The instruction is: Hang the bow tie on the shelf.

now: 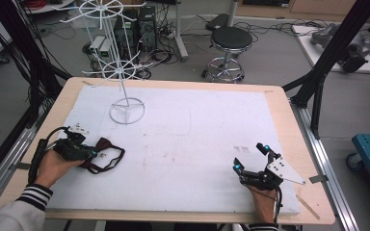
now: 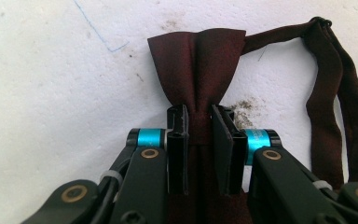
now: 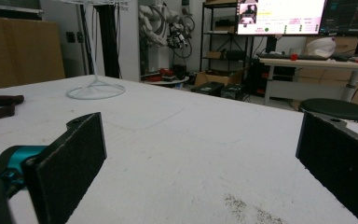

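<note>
White foam board (image 1: 183, 144) covering the table | white wire stand (image 1: 120, 72) at far left | right gripper (image 1: 253, 159) near right, jaws spread, empty | left gripper (image 2: 199, 140) clamped on dark red bow tie (image 2: 196, 60) knot, near left edge

So the table (image 1: 279, 103) is a light wood top with a big white foam-looking sheet (image 1: 197, 139) laid over most of it, leaving a wood border showing all around. The sheet's pretty scuffed (grey smudges and a faint blue pen line in the left gripper view). Sitting on it near the far left corner is a white wire stand (image 1: 125, 72) with a ring base and spoked tiers. Closer in on the left lies a dark maroon bow tie (image 2: 196, 60), flat on the sheet, its strap looped out to one side. A thin wooden stick (image 1: 308, 206) lies on the bare wood edge at the near right corner.
</note>
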A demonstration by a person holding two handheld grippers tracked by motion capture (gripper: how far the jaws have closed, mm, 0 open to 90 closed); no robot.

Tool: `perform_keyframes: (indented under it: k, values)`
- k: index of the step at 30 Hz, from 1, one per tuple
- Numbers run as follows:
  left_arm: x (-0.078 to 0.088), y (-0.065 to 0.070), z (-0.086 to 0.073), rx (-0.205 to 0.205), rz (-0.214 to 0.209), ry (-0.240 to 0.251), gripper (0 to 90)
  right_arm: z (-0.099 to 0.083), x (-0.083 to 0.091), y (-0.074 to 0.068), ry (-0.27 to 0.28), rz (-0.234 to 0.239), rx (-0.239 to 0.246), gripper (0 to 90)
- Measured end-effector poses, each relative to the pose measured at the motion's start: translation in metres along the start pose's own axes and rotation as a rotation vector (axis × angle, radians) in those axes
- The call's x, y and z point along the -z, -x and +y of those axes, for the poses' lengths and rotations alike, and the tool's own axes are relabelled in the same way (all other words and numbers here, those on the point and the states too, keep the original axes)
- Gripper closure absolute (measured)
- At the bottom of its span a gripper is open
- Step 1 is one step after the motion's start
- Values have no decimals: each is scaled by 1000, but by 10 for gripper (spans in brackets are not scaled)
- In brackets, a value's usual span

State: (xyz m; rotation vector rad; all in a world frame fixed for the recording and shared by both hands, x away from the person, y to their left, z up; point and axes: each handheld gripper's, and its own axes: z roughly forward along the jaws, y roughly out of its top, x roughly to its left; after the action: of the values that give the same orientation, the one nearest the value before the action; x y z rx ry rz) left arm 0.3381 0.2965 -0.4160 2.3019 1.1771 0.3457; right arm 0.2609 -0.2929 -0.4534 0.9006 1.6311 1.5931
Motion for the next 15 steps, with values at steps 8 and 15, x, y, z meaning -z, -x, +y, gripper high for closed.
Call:
perform_keyframes:
  k: [8,15]
  values:
    - [5,-1,0,8,-6,43,773,0,0,0,1,0,-2,8]
    - [17,-3,-1,8,-37,151,773,0,0,0,0,0,-1,8]
